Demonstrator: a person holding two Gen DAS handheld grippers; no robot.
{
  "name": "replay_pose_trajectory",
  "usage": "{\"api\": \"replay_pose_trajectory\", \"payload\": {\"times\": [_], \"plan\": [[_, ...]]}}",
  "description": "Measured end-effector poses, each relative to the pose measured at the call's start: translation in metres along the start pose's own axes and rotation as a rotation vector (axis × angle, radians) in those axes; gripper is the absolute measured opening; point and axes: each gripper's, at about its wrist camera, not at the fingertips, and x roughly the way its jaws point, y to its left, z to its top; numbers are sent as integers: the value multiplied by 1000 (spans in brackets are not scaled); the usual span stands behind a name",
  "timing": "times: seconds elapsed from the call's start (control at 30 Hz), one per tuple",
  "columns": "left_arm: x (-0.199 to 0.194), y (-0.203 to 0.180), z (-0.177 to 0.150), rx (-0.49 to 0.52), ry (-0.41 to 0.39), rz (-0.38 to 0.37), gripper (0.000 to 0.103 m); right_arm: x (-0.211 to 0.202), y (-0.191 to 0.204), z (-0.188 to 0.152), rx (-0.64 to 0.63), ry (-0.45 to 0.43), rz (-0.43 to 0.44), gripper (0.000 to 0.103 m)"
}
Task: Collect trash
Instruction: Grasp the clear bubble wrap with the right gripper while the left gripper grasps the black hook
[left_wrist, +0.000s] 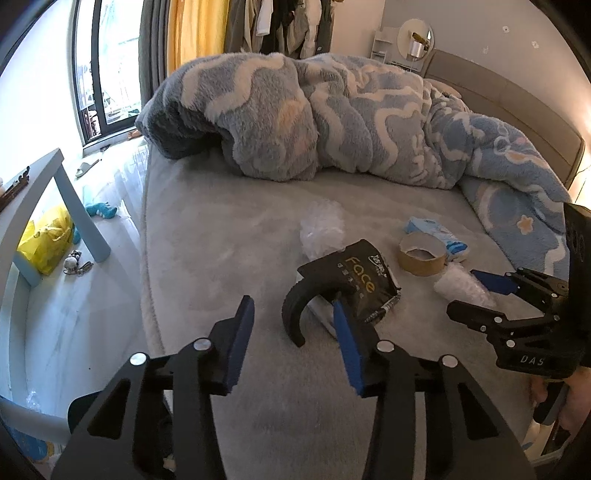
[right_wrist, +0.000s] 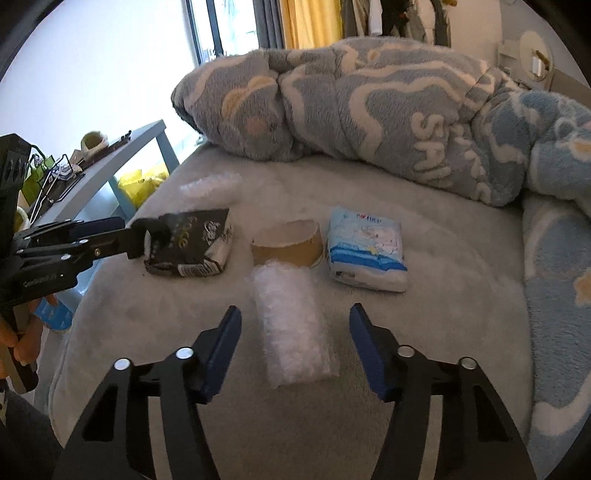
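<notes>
Left wrist view: left claw (left_wrist: 293, 317) tilted down over bed (left_wrist: 221, 258), jaws apart beside black pouch (left_wrist: 351, 280). Right claw (right_wrist: 295, 325) angled down likewise, jaws apart astride bubble wrap (right_wrist: 291, 325), untouched.

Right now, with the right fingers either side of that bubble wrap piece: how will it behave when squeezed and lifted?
The bubble wrap piece looks thin, clear and air-filled, so probably very light and squashy; the fingers would likely compress it. Loosely folded flat, it may sag or unfold when lifted. Lying on the soft grey bedsheet, it seems unlikely to slide or roll.
</notes>
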Motion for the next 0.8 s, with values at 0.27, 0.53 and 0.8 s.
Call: {"api": "replay_pose_trajectory", "payload": {"times": [0.27, 0.53, 0.8], "plan": [[12, 0, 3, -8, 11, -22, 35, 7, -8, 4, 8, 27, 37, 41], [10, 2, 5, -17, -4, -19, 23, 4, -9, 6, 7, 23, 36, 36], [7, 1, 0, 2, 1, -8, 12, -4, -3, 10, 17, 20, 28, 35]]}}
